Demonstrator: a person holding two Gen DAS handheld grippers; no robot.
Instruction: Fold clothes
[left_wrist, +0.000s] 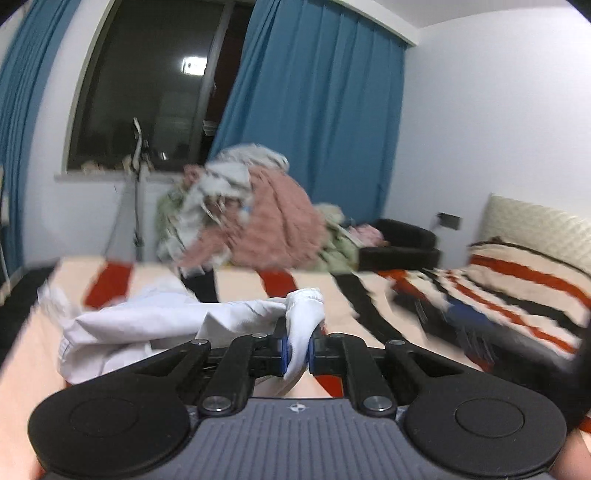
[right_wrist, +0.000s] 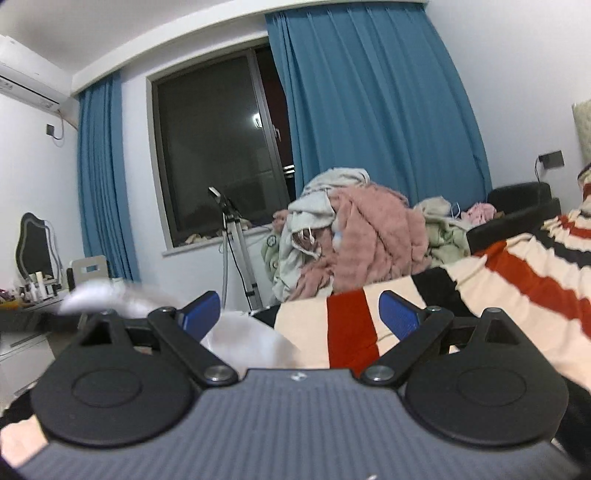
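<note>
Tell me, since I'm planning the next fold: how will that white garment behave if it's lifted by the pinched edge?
Probably floppy: the white garment lies crumpled on the striped bedspread and droops where the left tongs pinch it. Likely light, since a small pinch gathers it. It may drag and bunch rather than slide flat. The right tongs stand open and could steady a second edge.

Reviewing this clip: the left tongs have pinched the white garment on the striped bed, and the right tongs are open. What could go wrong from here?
1. The left tongs pinch only a narrow bunched edge of the white garment; a pull could slip it free.
2. The right tongs hold nothing, so the garment may drag crumpled across the striped blanket rather than spread.
3. The left view is blurred, so the grip point is uncertain.
</note>
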